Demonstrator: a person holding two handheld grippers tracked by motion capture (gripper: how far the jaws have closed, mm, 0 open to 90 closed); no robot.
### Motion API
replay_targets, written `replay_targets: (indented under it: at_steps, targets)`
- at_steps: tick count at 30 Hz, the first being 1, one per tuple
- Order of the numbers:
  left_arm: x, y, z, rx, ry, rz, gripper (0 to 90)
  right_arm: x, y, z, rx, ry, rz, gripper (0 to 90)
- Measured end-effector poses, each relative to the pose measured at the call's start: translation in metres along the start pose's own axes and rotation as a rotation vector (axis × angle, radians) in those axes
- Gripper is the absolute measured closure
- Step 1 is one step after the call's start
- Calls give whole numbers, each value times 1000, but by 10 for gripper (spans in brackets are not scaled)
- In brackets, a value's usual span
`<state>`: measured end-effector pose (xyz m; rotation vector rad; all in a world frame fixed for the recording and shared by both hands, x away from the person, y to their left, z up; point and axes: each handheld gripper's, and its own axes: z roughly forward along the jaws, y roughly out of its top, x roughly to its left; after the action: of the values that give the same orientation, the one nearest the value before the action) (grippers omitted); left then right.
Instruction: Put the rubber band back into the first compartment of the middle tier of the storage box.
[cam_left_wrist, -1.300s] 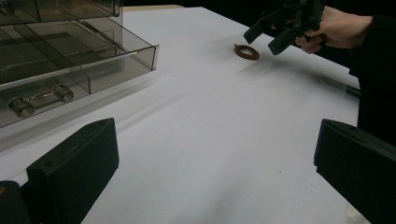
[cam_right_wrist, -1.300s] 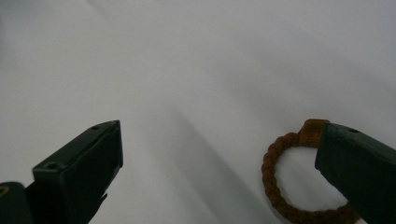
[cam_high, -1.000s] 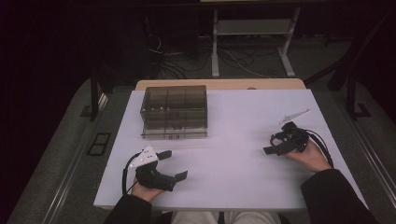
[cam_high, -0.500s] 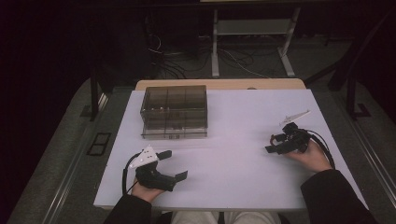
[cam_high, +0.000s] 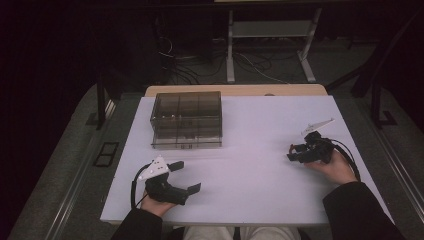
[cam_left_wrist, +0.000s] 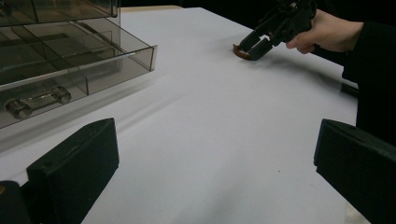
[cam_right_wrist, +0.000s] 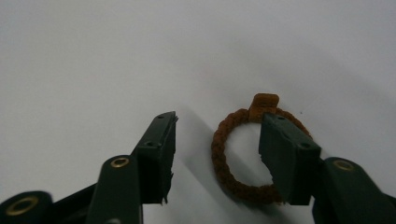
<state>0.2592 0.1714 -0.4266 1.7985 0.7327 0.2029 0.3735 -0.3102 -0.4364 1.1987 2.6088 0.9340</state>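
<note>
Right gripper view | my right tongs (cam_right_wrist: 217, 154) half-closed, just been narrowing astride brown braided ring (cam_right_wrist: 243, 154) flat on tabletop (cam_right_wrist: 93, 56), unpinched | left tongs (cam_left_wrist: 215, 177) wide, far off.

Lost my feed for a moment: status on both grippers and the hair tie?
Right gripper fingers just closing around the brown hair tie, not yet pinching. Left gripper open, empty, resting near table edge. Tie flat on the white table; nothing in the way.
</note>
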Motion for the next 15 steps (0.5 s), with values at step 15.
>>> replay_targets:
  at_steps: [15]
  targets:
    - [0,0,-1,-3,2,-1,0,4,-1,2,31,-42,-41,771]
